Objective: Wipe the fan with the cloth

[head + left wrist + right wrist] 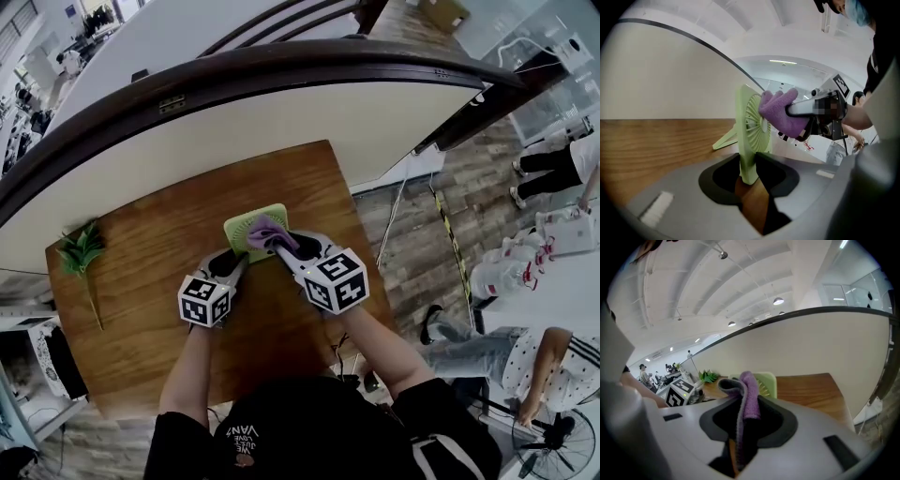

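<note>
Head view first: the fan [238, 231], small and pale green, stands around the middle of the table [141, 253], propped on its rear leg with the grille tipped back a little. Right up against that grille is the cloth [267, 232], purple and bunched, its folded end touching the vanes near the hub. You see that cleanly in the left gripper view. The right gripper [281, 246] comes in from the person's right, and its fingers are clamped on the cloth, which hangs doubled between them with the fold sticking out past the tips. On the other side, the left gripper [241, 262] has the fan's frame by a lower corner; its fingers close on the thin green edge from both sides. Both marker cubes sit close together just this side of the fan, bare forearms behind them. Further out, a leafy green plant [81, 250] lies near the table's left edge, well apart from the action. A curved white partition [281, 122] with a dark rail runs behind the table.
</note>
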Demonstrator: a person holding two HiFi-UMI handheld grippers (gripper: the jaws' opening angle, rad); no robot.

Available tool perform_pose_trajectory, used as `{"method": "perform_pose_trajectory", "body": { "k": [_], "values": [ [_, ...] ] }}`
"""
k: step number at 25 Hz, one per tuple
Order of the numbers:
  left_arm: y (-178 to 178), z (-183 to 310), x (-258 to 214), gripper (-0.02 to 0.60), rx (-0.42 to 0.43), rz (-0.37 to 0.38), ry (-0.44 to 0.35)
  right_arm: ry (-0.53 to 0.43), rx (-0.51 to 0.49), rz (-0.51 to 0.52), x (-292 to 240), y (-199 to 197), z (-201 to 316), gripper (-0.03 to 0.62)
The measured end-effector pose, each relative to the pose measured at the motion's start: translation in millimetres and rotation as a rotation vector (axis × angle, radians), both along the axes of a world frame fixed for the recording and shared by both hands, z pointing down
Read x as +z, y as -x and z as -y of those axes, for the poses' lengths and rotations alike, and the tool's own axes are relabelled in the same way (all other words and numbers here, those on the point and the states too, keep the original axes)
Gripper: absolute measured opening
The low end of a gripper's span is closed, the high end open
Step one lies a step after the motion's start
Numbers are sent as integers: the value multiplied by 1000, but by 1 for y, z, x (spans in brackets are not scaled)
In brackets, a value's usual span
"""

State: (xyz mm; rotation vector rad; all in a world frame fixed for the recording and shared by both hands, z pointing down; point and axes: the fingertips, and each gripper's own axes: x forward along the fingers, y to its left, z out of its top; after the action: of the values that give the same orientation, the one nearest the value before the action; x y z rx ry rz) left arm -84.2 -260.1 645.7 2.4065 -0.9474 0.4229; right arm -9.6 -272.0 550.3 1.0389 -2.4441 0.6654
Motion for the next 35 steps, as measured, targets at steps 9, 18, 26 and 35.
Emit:
{"method": "perform_pose_trajectory", "body": {
  "k": [9,18,26,35],
  "values": [
    [-3,0,0,117,5,2,4,-1,145,-27,0,-60,11,101],
    [0,-3,-1,143,1,-2,12,-41,136,-2,-12,-59,-6,101],
    [8,-18,-5,161,-15,-8,9,-49,-82,-10,0,10,-38,101],
    [39,-48,-6,155,-125,0,22,-42,-221,-52,27,61,-41,101]
  ]
}}
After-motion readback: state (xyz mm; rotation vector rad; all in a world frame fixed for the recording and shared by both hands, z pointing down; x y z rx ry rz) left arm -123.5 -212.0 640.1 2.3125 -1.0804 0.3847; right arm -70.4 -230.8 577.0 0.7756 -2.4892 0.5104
